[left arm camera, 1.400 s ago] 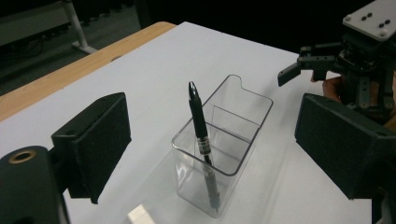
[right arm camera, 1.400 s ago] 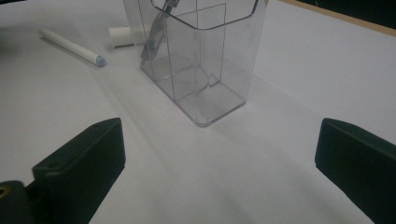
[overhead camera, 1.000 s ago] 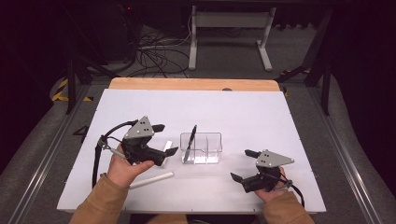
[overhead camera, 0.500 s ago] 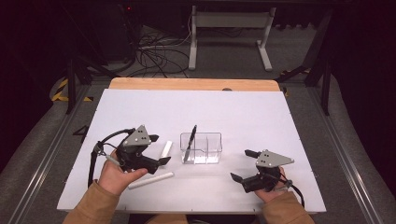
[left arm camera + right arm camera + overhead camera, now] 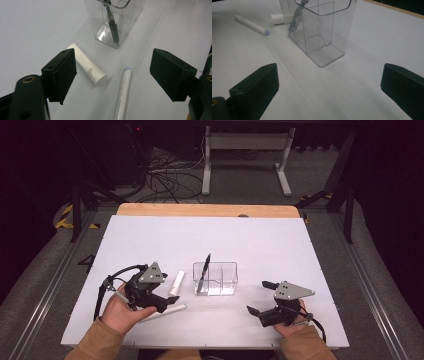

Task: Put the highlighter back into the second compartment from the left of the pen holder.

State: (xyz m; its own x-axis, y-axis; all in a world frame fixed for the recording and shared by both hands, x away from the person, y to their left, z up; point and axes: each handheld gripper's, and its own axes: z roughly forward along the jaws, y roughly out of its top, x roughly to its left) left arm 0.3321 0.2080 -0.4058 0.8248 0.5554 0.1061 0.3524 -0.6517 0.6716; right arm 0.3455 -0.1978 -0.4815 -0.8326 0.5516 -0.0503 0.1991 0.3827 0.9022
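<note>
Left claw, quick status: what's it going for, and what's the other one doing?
Left claw open, jaws just been closing, straddling the white pen without touching it. Right claw open, holding nothing. Short white tube lies close beside pen; clear organizer just beyond.

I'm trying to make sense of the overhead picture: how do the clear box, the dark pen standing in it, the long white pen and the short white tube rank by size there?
1. Clear box, largest.
2. Long white pen, though part of it lies under the left gripper.
3. Dark pen, about as long; it leans, so I can't rank these two firmly.
4. Short white tube, smallest.
</note>
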